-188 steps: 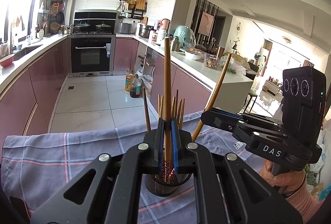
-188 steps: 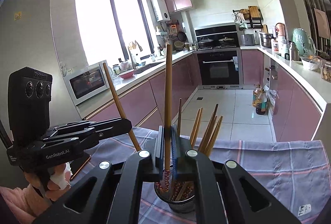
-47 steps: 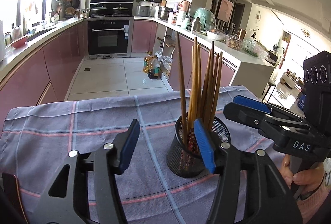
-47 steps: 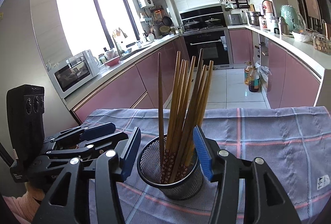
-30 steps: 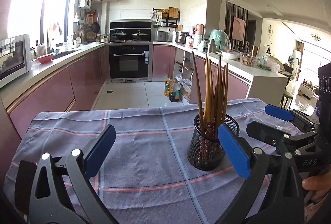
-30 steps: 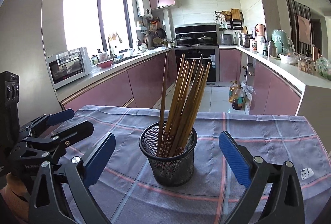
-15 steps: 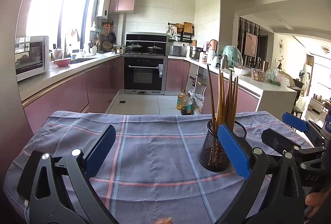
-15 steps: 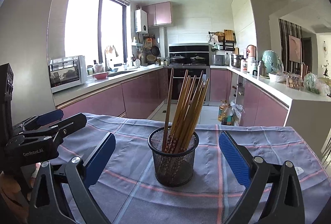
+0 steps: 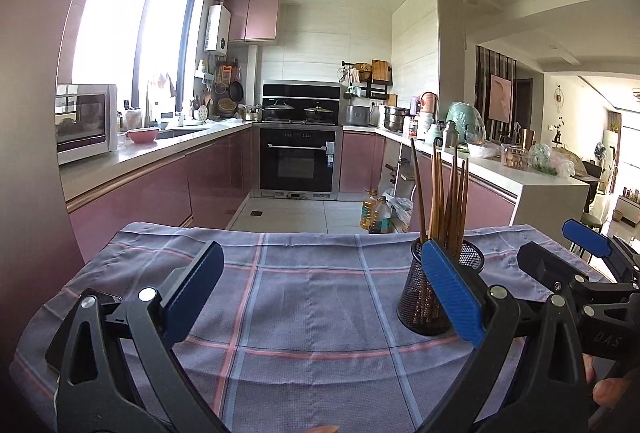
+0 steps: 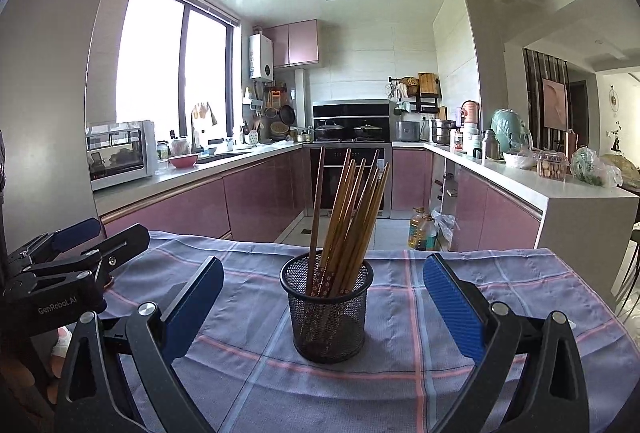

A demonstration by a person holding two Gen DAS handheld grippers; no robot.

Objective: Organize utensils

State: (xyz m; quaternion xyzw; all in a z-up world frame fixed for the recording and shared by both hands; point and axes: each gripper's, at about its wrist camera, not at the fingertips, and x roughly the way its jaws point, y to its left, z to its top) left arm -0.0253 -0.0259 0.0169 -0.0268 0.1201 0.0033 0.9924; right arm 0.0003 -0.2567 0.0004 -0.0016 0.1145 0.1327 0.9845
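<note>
A black mesh holder (image 10: 328, 313) stands on the checked cloth with several wooden chopsticks (image 10: 348, 213) upright in it. It also shows in the left wrist view (image 9: 424, 301), partly behind my left gripper's right finger. My right gripper (image 10: 323, 297) is wide open and empty, pulled back from the holder. My left gripper (image 9: 320, 285) is wide open and empty, to the left of the holder. Each gripper shows in the other's view: the right one (image 9: 576, 269) at the right edge, the left one (image 10: 76, 245) at the left edge.
The grey-blue checked cloth (image 9: 304, 297) covers the table (image 10: 520, 333). Behind it is a kitchen with pink cabinets, an oven (image 9: 298, 163) and a counter with jars and appliances on the right (image 10: 532, 169). Oil bottles (image 10: 420, 229) stand on the floor.
Both grippers let go of their chopsticks into the holder, opened wide and drew back from it. The holder now looks smaller and farther away in both views.
</note>
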